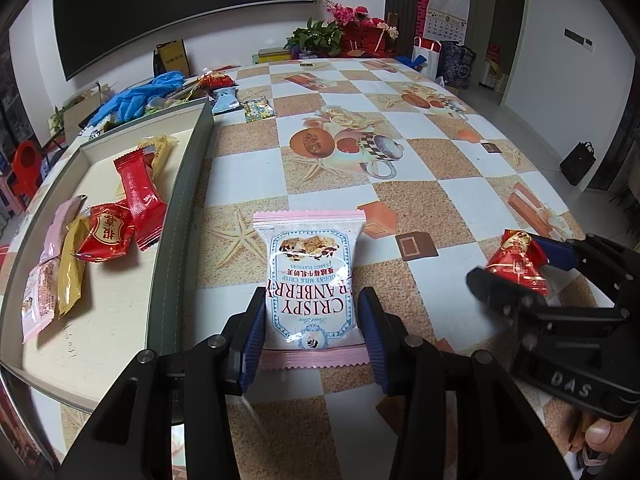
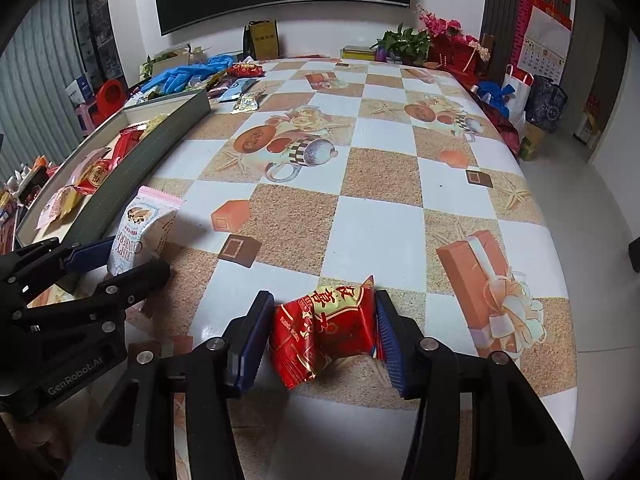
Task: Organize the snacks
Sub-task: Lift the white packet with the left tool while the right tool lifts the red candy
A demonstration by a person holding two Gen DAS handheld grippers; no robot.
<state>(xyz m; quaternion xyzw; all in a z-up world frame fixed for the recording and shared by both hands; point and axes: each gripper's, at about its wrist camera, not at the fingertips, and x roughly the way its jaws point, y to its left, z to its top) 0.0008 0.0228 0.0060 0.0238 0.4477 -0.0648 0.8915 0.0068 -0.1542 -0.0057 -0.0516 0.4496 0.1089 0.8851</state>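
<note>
Cranberry packet (image 1: 310,280) pinched in left gripper (image 1: 312,334); crumpled red packet (image 2: 324,328) between right gripper's (image 2: 320,338) jaws, pad contact unclear.

The tray (image 1: 188,184) runs off the left wrist view's left edge. The left gripper's fingers (image 1: 252,332) cover the cranberry crisp packet's (image 1: 310,276) lower corners. The heap (image 2: 224,76) at the surface's far corner is too small to sort.
</note>
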